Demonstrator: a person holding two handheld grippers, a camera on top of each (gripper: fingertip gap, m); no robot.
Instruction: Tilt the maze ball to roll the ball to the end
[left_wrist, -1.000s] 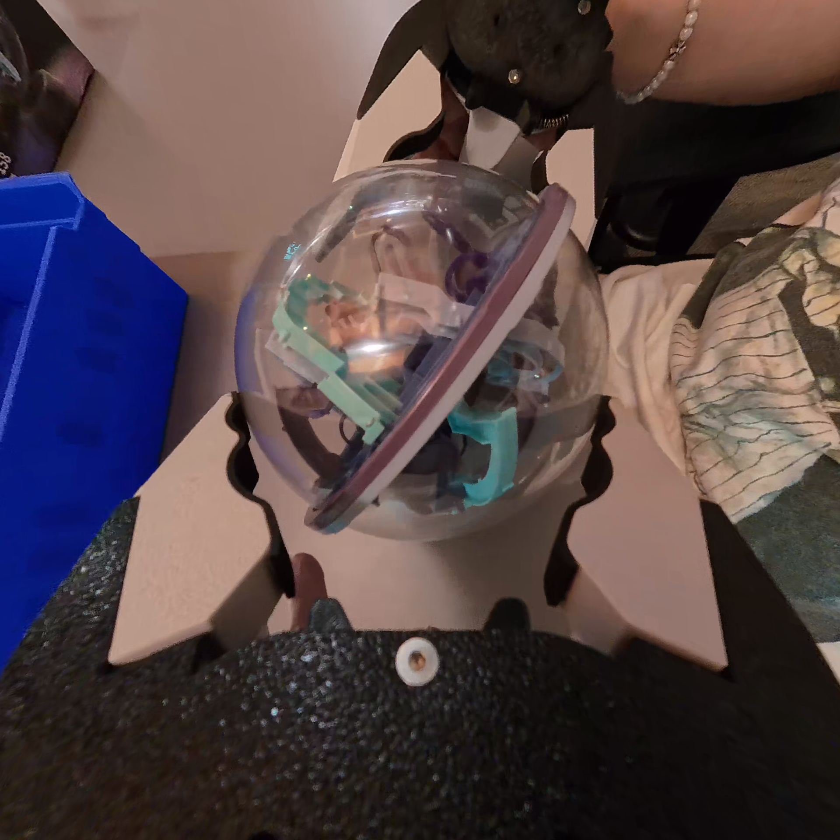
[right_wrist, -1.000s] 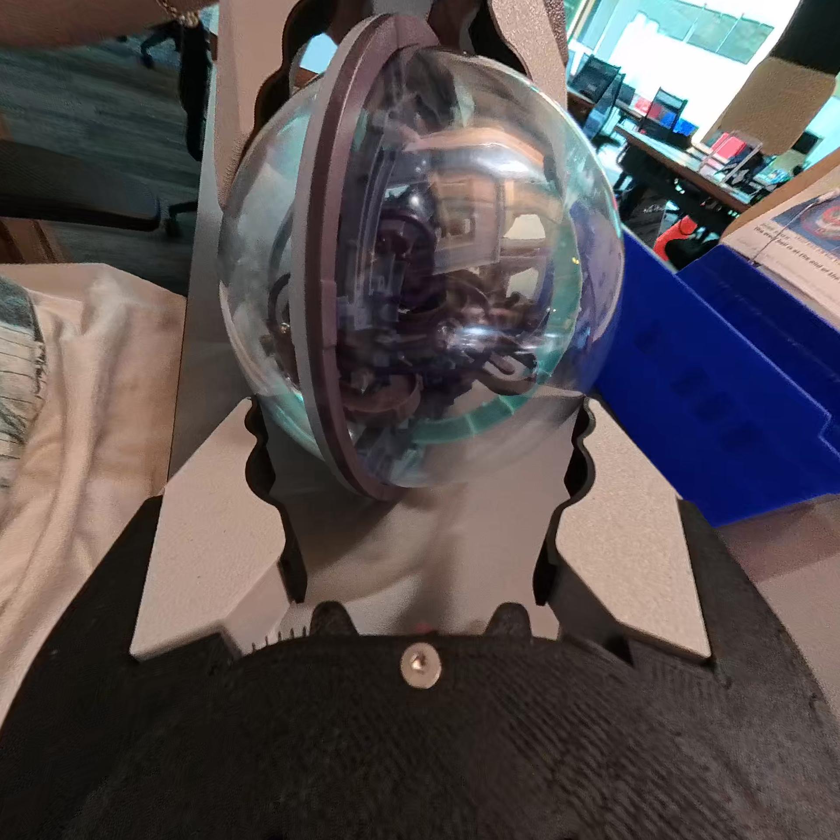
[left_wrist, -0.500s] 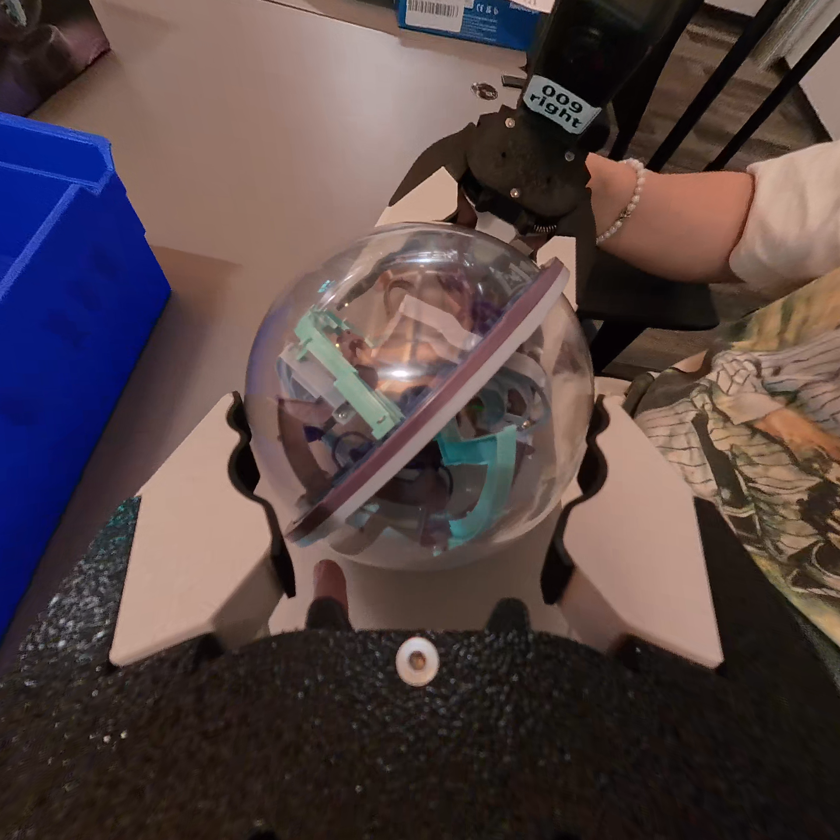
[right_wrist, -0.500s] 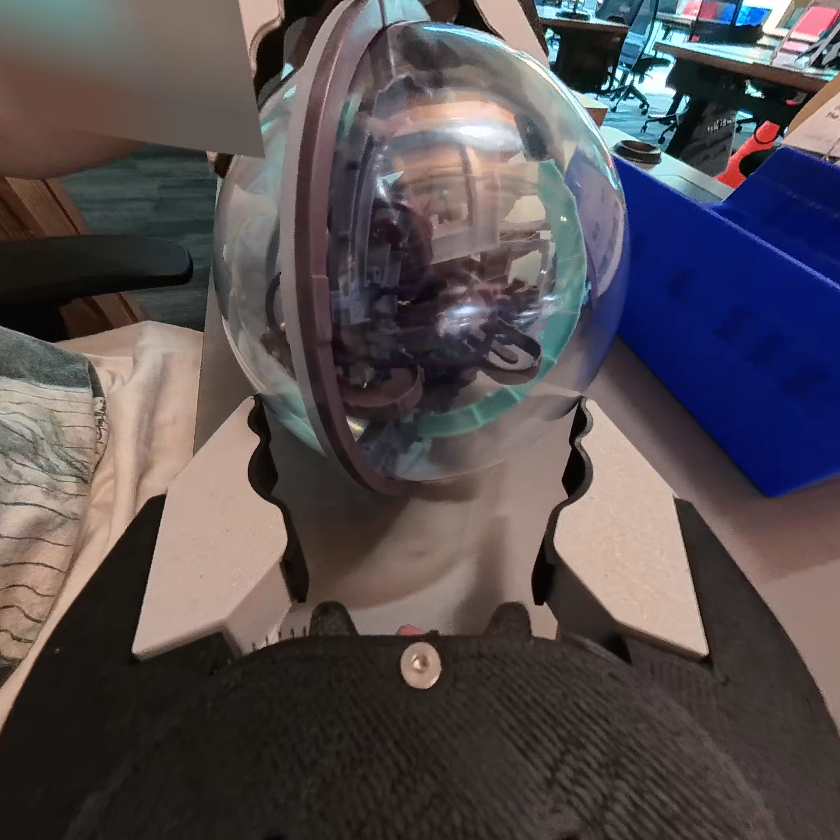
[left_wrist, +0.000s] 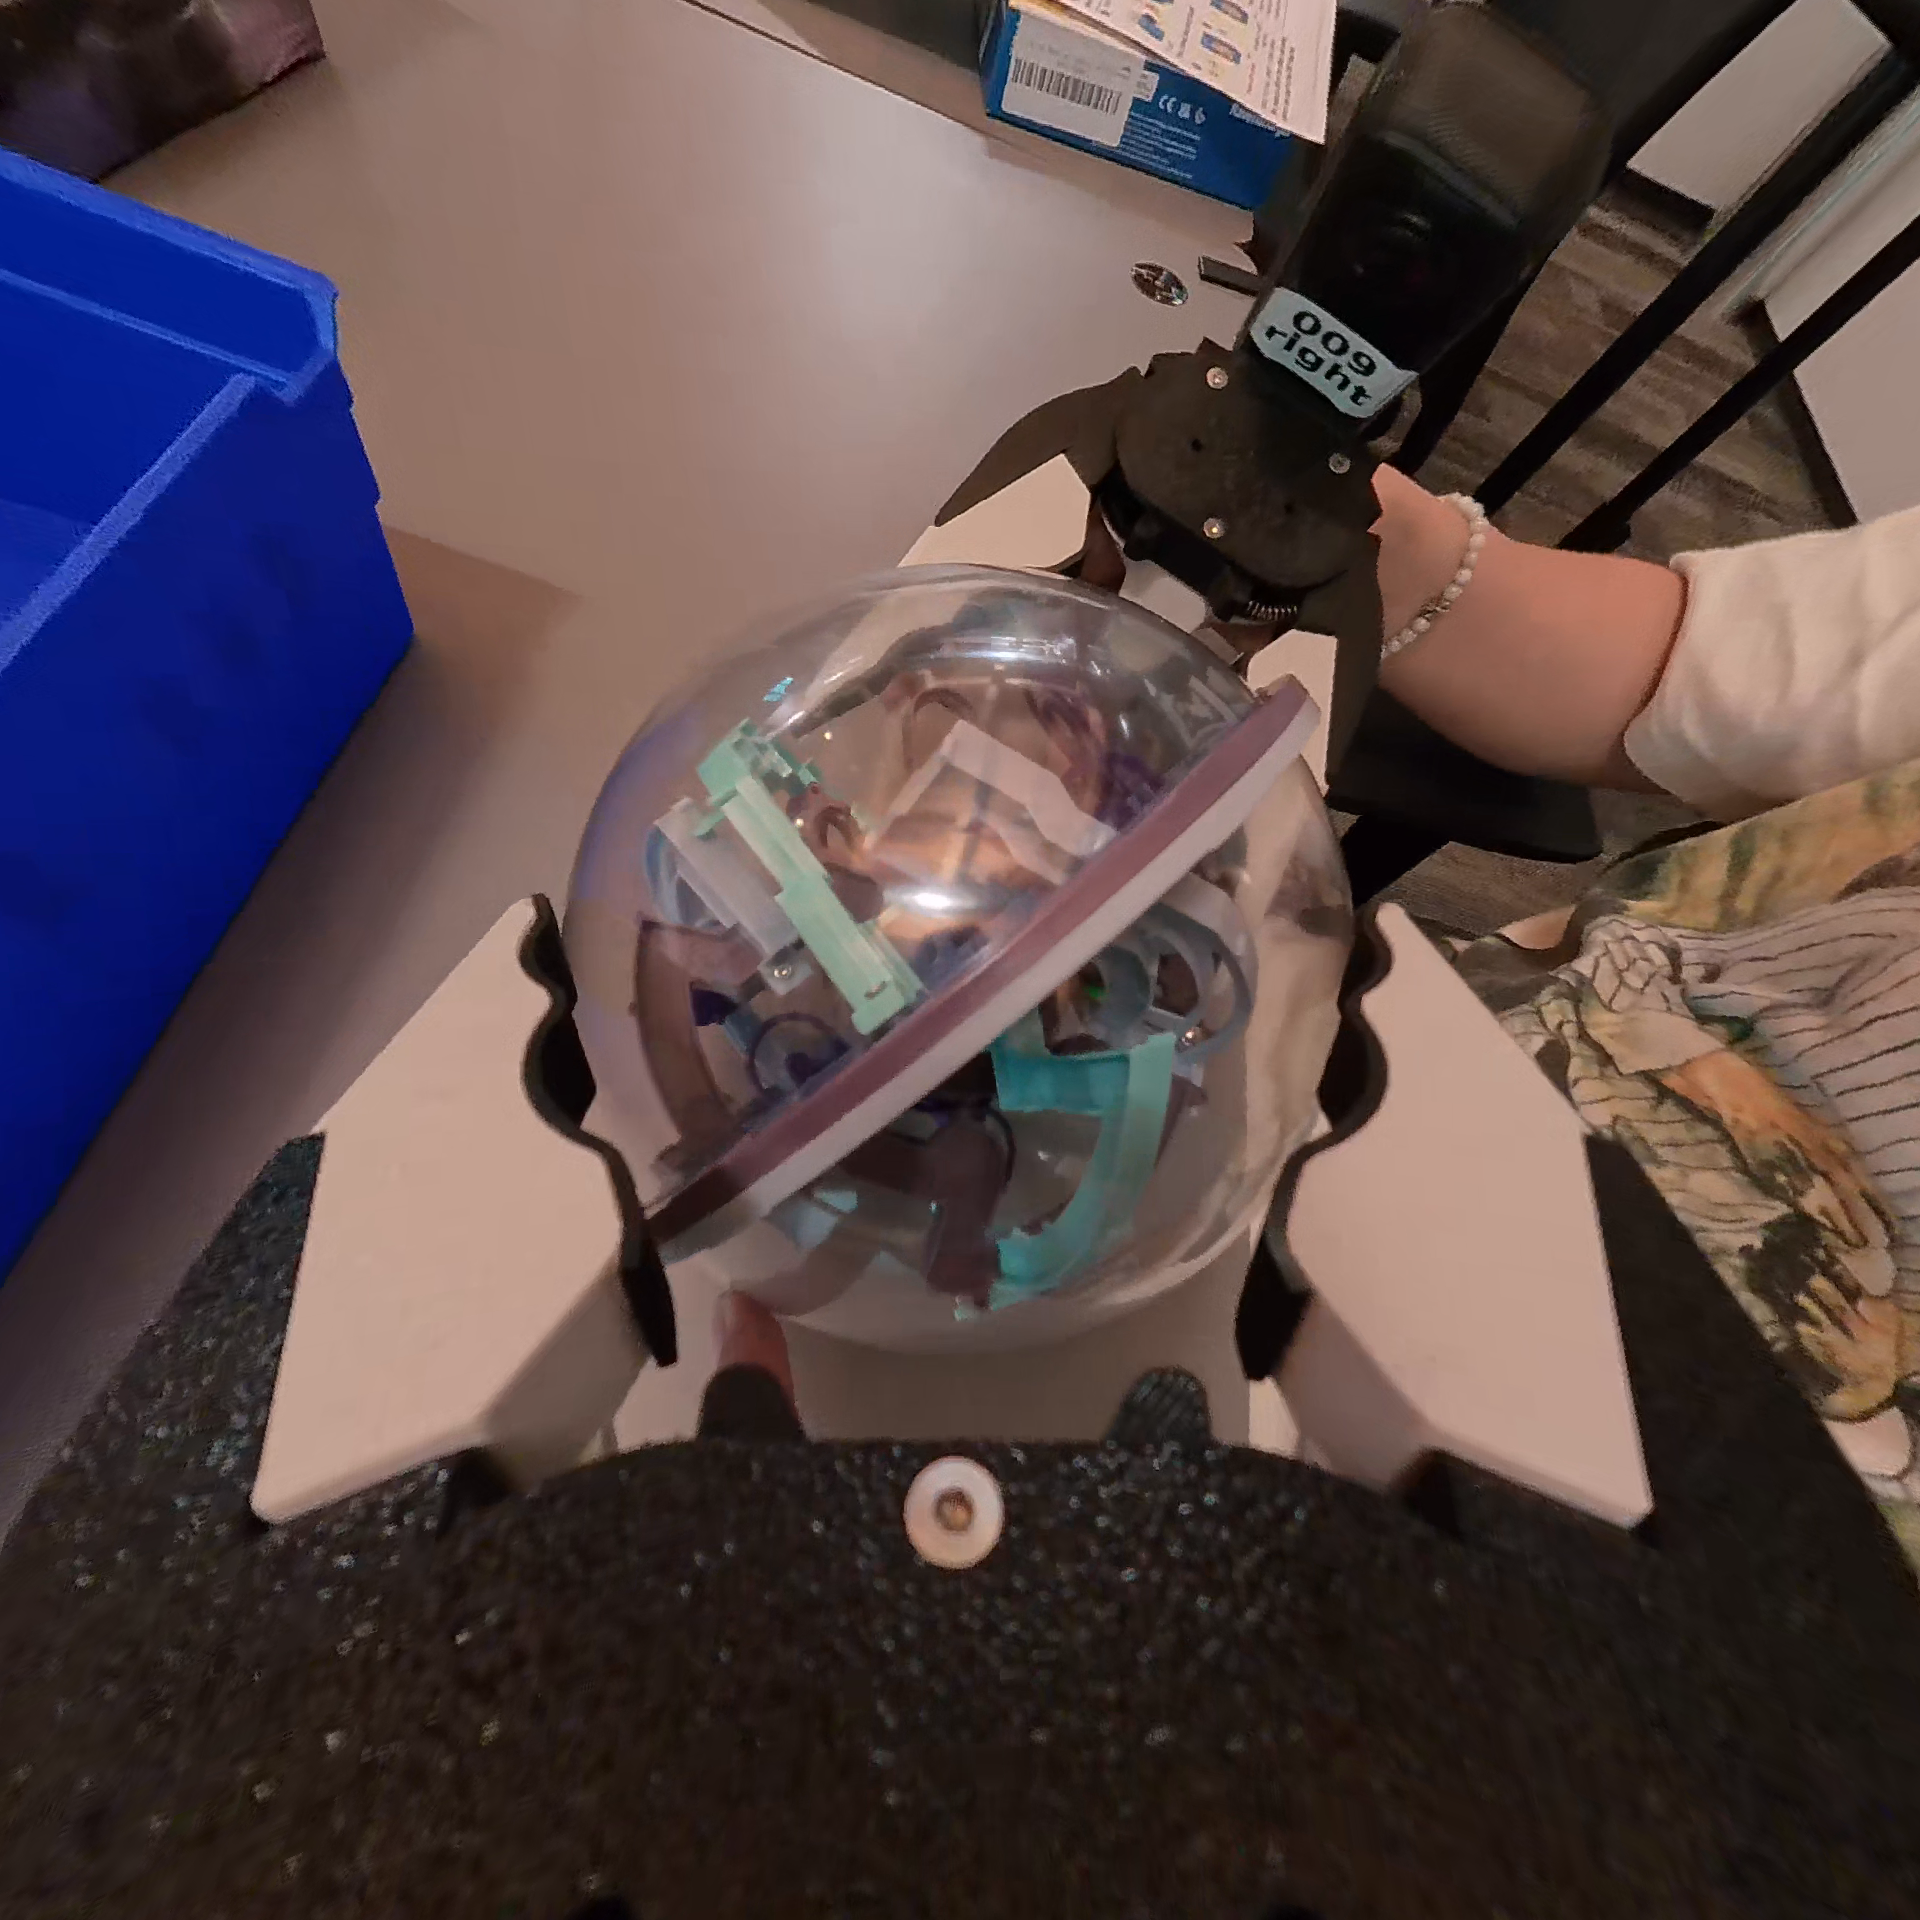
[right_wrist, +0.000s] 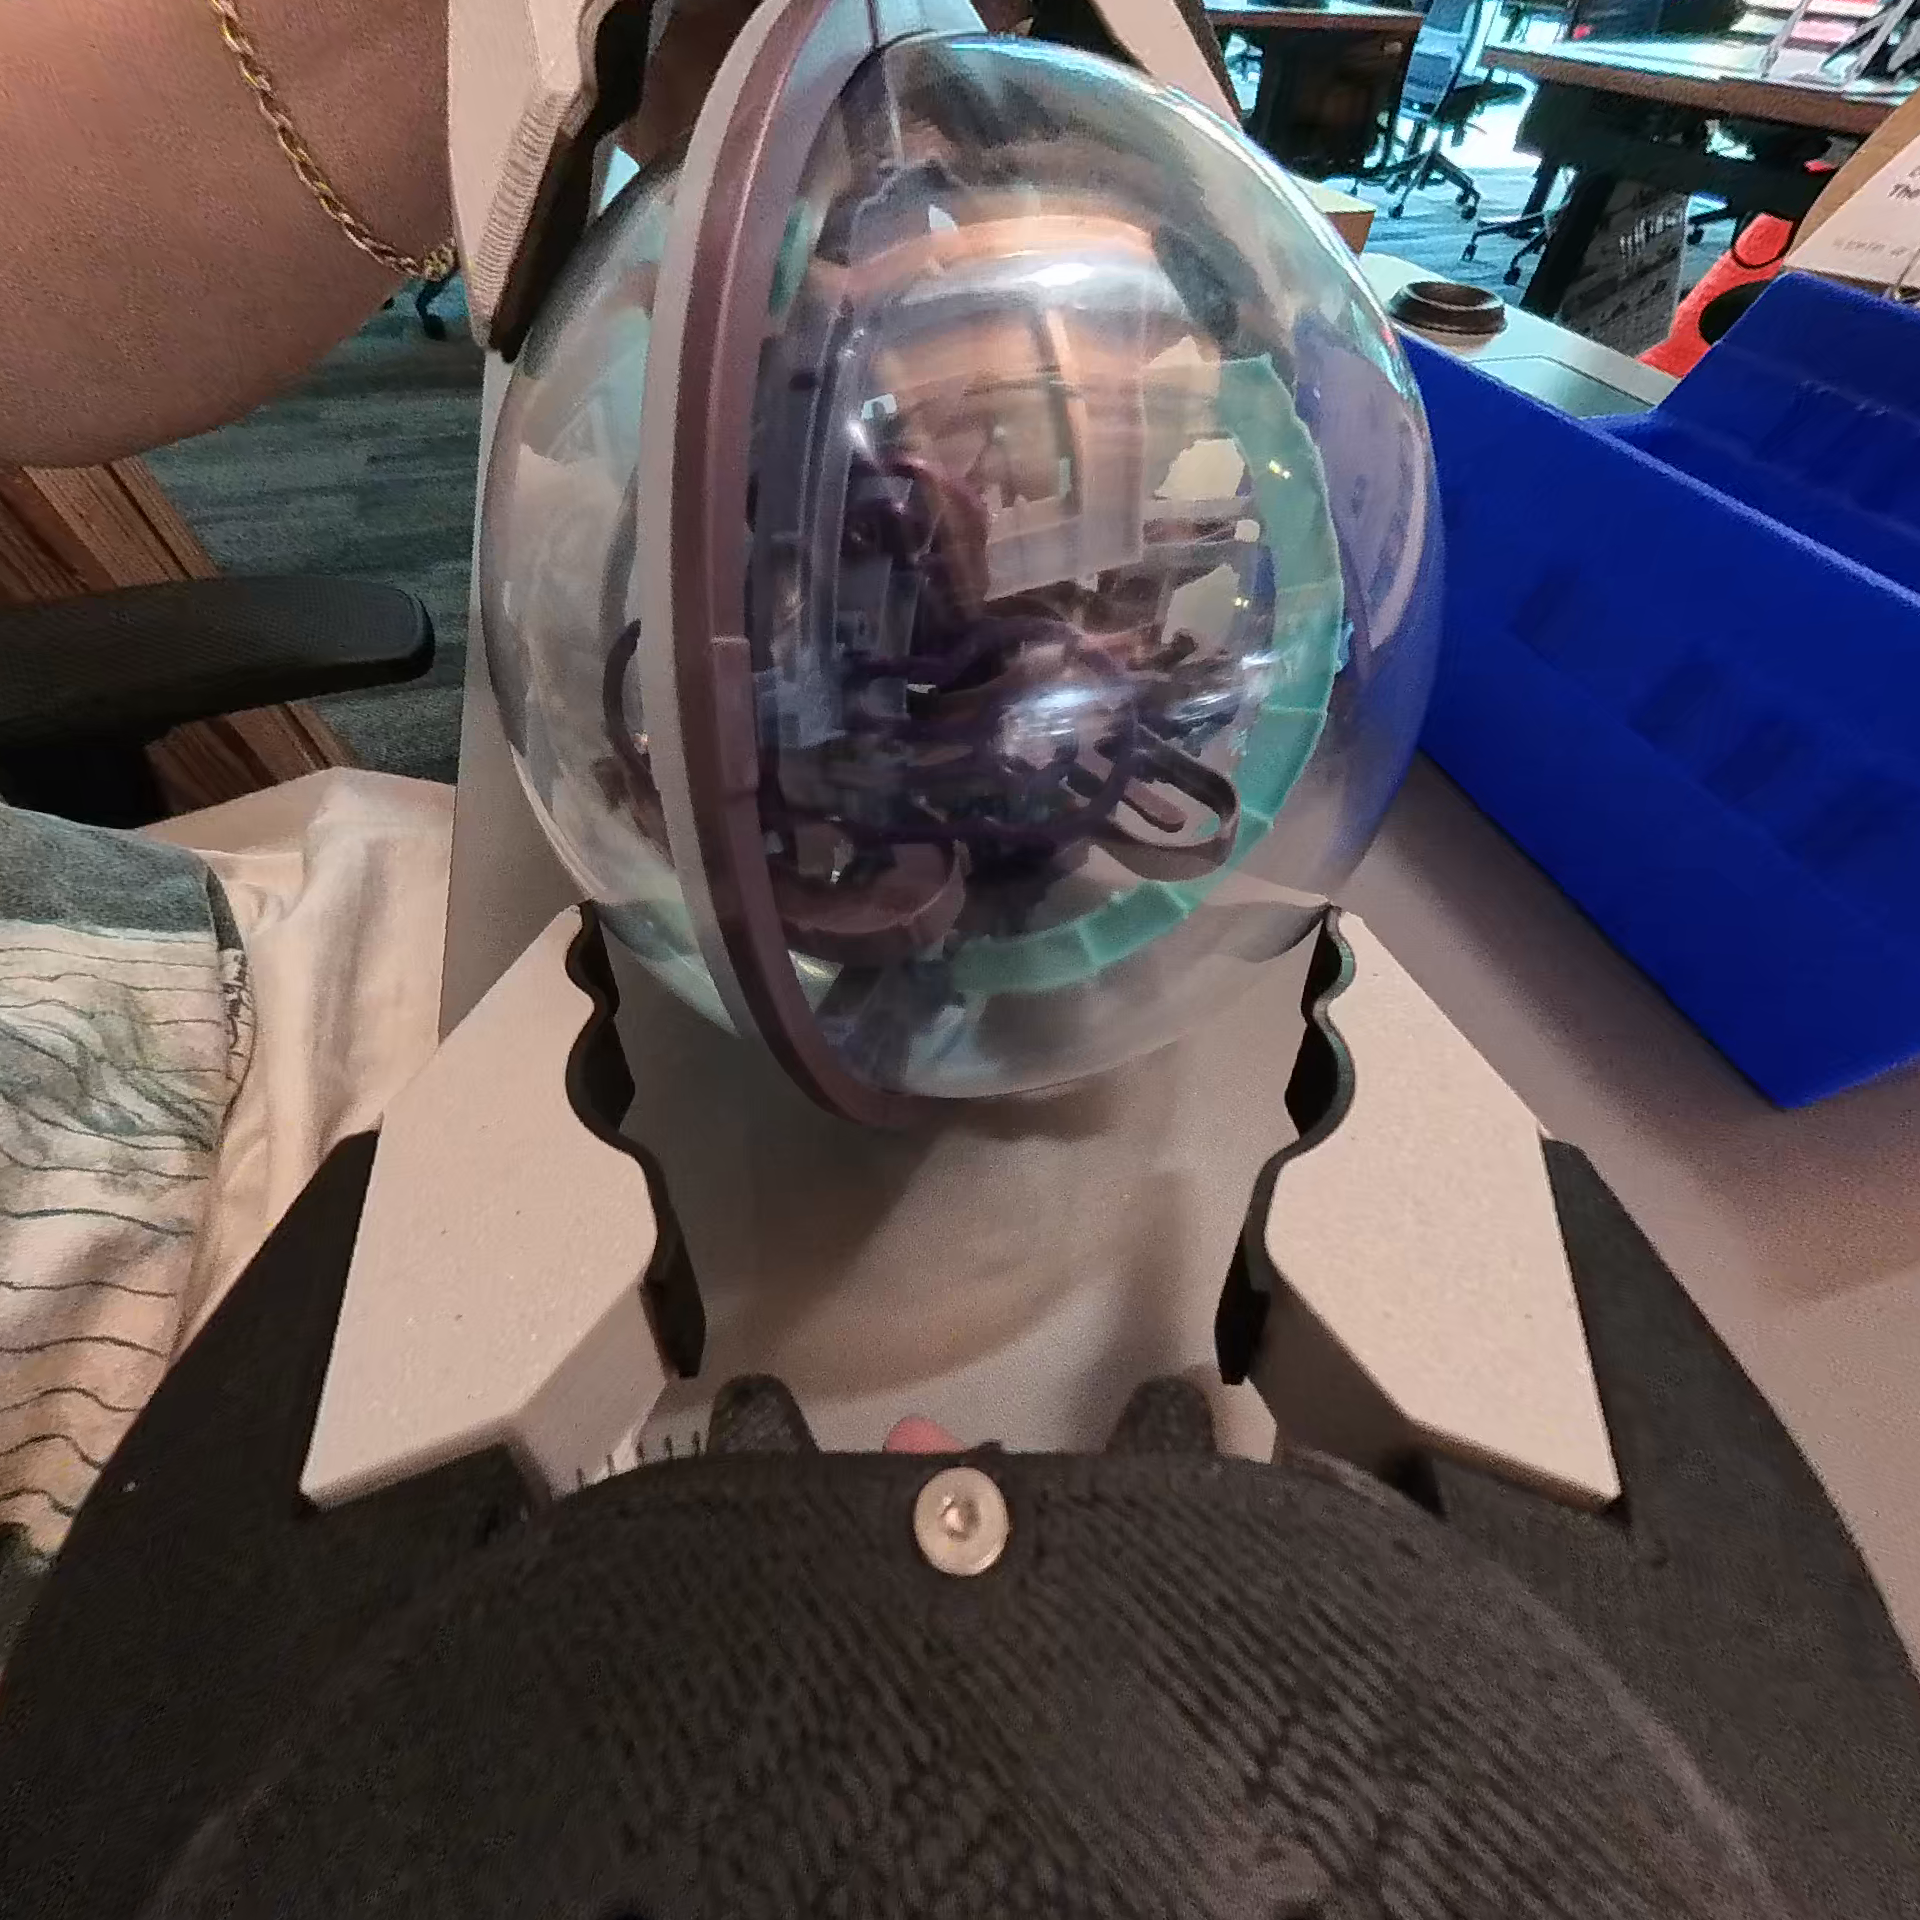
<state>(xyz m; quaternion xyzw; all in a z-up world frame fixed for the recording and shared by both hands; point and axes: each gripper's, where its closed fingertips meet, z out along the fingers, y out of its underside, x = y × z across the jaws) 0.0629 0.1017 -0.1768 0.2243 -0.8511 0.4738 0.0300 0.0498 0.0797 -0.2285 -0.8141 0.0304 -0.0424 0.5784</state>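
The maze ball (left_wrist: 935, 935) is a clear sphere with a purple and white ring around its middle and teal and purple tracks inside. It is held off the table between both grippers. My left gripper (left_wrist: 954, 920) is shut on its near side, black fingertips (left_wrist: 545, 997) pressing each flank. My right gripper (left_wrist: 1236, 488) holds the far side. In the right wrist view the ball (right_wrist: 1039, 561) sits between my right gripper's (right_wrist: 958, 925) fingertips (right_wrist: 1320, 997), its ring nearly upright. I cannot pick out the small ball inside.
A blue bin (left_wrist: 156, 623) stands left of the ball, also in the right wrist view (right_wrist: 1714, 727). A blue box (left_wrist: 1122, 94) lies at the back of the grey table (left_wrist: 675, 312). A patterned cloth (left_wrist: 1714, 1091) lies right. A chair armrest (right_wrist: 208, 644) is nearby.
The ball has tilted with both grippers: in the left wrist view its ring lies flatter, and more of the table and the right gripper show beyond it. Both grips are unchanged.
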